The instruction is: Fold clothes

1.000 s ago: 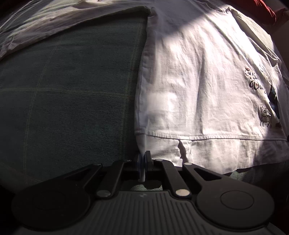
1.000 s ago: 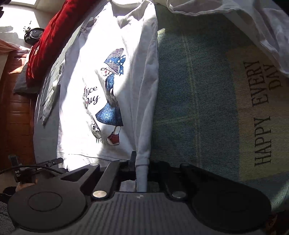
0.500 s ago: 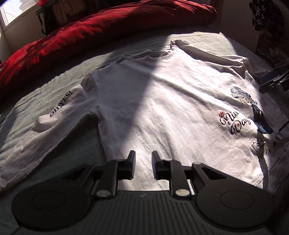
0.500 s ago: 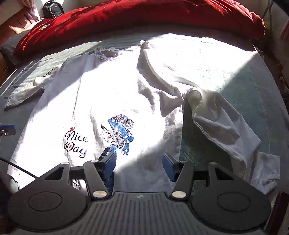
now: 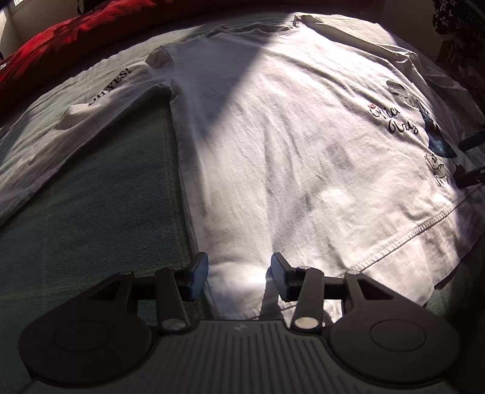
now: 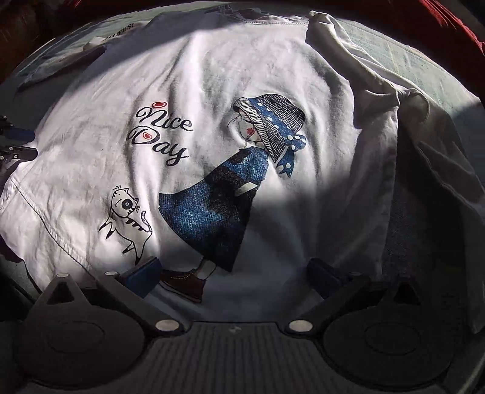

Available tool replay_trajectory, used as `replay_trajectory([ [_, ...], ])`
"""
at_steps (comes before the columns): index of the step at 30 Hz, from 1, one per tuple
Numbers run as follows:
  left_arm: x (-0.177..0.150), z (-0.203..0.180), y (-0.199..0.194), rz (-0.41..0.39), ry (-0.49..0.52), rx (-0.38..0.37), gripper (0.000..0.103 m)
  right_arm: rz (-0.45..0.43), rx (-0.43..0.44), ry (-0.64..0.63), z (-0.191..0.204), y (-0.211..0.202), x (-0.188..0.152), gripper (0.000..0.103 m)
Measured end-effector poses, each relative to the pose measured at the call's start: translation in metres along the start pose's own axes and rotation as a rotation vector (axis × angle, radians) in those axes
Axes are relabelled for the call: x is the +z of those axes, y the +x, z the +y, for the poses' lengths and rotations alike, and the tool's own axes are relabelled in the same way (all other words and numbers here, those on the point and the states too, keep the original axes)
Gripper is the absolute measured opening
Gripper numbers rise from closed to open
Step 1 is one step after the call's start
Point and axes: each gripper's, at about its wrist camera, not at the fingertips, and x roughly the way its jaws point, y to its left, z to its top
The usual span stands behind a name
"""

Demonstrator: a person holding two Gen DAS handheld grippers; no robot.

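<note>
A white long-sleeved shirt (image 5: 272, 145) lies face up on a green checked bedspread (image 5: 91, 230); its print shows a girl in blue (image 6: 224, 197) and the words "Nice Day". My left gripper (image 5: 239, 278) hovers over the shirt's lower left corner. Its jaws are opening, and the cloth lies beneath them without being pinched. My right gripper (image 6: 232, 275) hangs over the hem just below the print. Its jaws are opening wide and hold nothing. One sleeve (image 5: 109, 88), printed "OH YES!", lies stretched out to the left. The other sleeve (image 6: 379, 88) lies crumpled at the right.
A red duvet (image 5: 45, 45) is bunched along the far side of the bed, and it also shows in the right wrist view (image 6: 454, 24). Bare bedspread (image 6: 424, 212) runs along the shirt's right side. Dark, unclear objects stand at the upper right of the left wrist view.
A second ago each gripper was shut on an edge of the shirt. Both have let go and opened, and both views have swung round to face the flat shirt.
</note>
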Motion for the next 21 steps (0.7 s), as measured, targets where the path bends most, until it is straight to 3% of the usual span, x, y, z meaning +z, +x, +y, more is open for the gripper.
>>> replay_trajectory([
  [2,0.012,-0.003,0.001,0.003,0.002,-0.014,0.045,0.002,-0.014,0.035,0.0,0.0,-0.003,0.103],
  [8,0.06,-0.026,0.017,-0.151,0.108,-0.098,0.047,0.013,-0.047,0.051,0.005,0.004,-0.001,0.103],
  [10,0.063,-0.033,0.027,-0.142,0.132,-0.118,0.047,0.018,-0.043,0.051,0.004,0.003,-0.001,0.103],
  [12,0.055,-0.038,0.032,-0.124,0.151,-0.128,0.048,0.034,-0.041,0.051,0.003,0.002,0.001,0.103],
  [18,-0.009,-0.024,0.003,-0.04,0.065,-0.142,0.056,0.029,-0.058,0.052,0.007,0.0,-0.003,0.103],
  [21,-0.017,-0.023,-0.01,-0.002,0.08,-0.137,0.056,0.019,-0.075,0.057,0.01,-0.001,-0.006,0.103],
])
